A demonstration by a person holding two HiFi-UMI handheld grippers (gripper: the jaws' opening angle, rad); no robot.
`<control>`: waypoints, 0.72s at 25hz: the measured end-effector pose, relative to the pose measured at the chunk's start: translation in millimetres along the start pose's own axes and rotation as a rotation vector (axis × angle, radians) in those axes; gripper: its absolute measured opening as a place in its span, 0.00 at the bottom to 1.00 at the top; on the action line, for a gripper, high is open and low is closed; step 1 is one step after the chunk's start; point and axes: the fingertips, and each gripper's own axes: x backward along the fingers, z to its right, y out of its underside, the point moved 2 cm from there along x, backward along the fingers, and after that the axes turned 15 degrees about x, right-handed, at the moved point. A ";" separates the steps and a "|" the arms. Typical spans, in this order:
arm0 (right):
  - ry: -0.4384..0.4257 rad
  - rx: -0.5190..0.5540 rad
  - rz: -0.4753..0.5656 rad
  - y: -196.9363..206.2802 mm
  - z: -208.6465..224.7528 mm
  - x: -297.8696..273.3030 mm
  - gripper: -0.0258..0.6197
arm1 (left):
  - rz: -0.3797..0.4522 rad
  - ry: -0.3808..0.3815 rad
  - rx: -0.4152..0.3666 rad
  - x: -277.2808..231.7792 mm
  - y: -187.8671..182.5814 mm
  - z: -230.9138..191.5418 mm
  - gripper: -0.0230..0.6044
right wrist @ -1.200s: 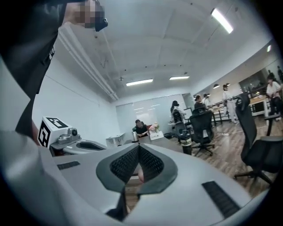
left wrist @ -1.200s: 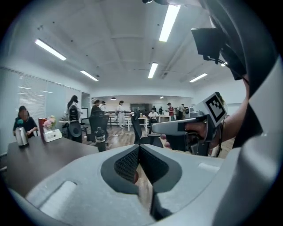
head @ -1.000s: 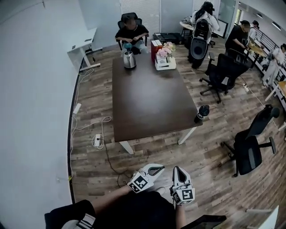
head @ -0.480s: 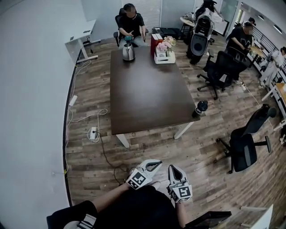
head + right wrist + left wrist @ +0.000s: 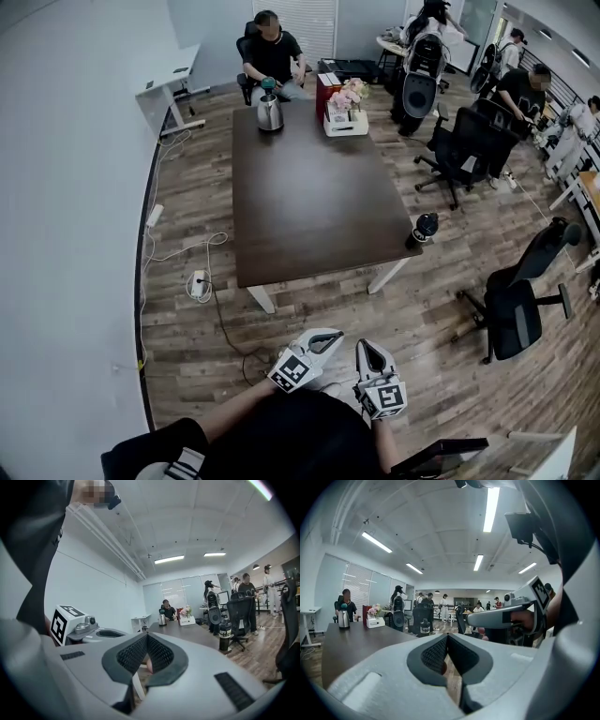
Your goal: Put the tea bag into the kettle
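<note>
A steel kettle [image 5: 270, 114] stands at the far end of a dark brown table [image 5: 309, 206]; it also shows small in the left gripper view [image 5: 343, 619] and in the right gripper view [image 5: 161, 618]. I cannot make out a tea bag anywhere. Both grippers are held close to the person's body, well short of the table's near edge. My left gripper [image 5: 326, 340] is shut with nothing in it, its tips meeting in its own view [image 5: 447, 638]. Beside it, my right gripper [image 5: 367, 351] is also shut and empty [image 5: 147, 637].
Next to the kettle are a red box [image 5: 327, 92] and a white box with flowers [image 5: 345, 120]. A black bottle [image 5: 425, 229] stands at the table's near right corner. A person sits behind the table. Office chairs [image 5: 511, 305] are at the right, a power strip and cable [image 5: 198, 284] on the floor at the left.
Both grippers have kept their place near the body. The head view has shifted a little, and people at the back right have moved about.
</note>
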 end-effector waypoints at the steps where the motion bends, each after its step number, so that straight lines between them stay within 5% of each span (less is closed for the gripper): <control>1: -0.002 0.002 0.002 -0.9 0.3 -3.1 0.05 | 0.003 -0.003 -0.001 0.2 -2.1 -3.2 0.04; 18: -0.095 0.025 -0.032 -7.2 -5.2 -66.5 0.05 | 0.078 -0.093 0.026 21.6 -19.1 -53.9 0.04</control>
